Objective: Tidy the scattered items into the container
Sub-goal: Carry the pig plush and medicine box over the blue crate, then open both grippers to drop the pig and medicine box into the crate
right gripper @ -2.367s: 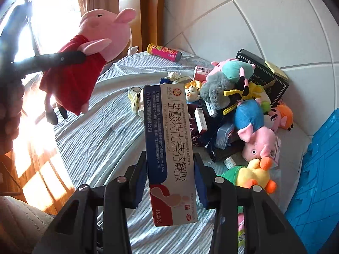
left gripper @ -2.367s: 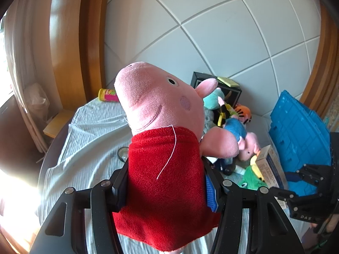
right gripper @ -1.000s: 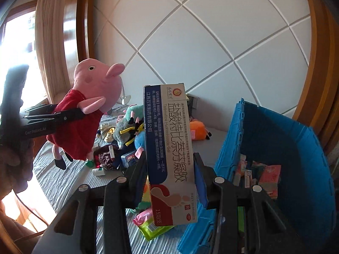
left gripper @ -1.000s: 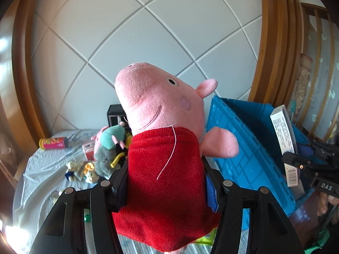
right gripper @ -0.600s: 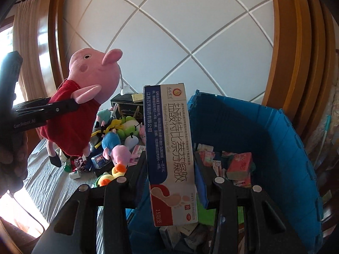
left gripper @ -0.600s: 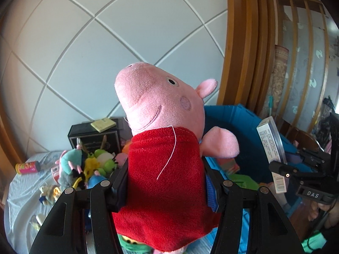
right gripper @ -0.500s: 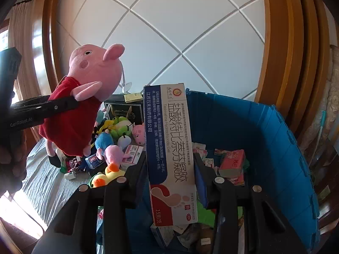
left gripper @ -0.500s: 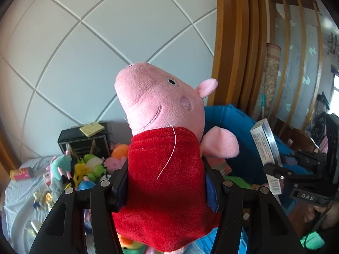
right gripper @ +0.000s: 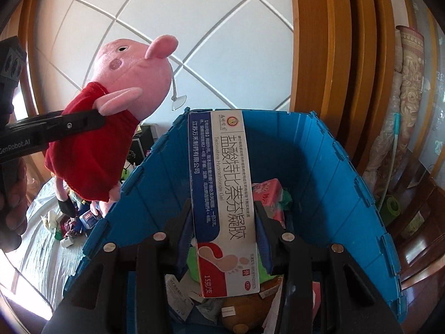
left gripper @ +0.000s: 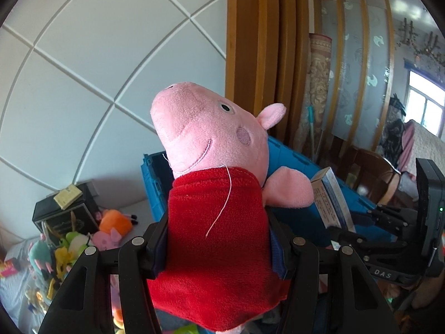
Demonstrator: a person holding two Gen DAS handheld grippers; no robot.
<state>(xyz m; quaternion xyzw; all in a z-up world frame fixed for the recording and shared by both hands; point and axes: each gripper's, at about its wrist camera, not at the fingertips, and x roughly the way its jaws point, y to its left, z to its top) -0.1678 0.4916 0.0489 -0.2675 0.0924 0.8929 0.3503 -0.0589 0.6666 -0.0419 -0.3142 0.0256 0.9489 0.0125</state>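
My left gripper [left gripper: 219, 239] is shut on a pink pig plush in a red dress [left gripper: 217, 214], held upright in the air. In the right wrist view the same pig plush [right gripper: 111, 117] hangs at the left, beside the blue crate's left wall. My right gripper [right gripper: 224, 222] is shut on a long white and blue medicine box [right gripper: 222, 203], held above the open blue crate [right gripper: 333, 172]. The crate holds a pink packet [right gripper: 268, 194], papers and other small items. The medicine box [left gripper: 331, 203] also shows at the right of the left wrist view, over the blue crate [left gripper: 294, 164].
A pile of plush toys [left gripper: 83, 245] and a black box [left gripper: 64, 211] lie on the striped cloth left of the crate. Small items [right gripper: 66, 239] are scattered on the cloth. A white panelled wall and wooden frames [right gripper: 319, 55] stand behind. A hand [right gripper: 11, 208] grips the left tool.
Both grippers have swung to the right from the toy pile to the blue crate. The medicine box now hangs over the crate's inside and the pig plush is at its left wall.
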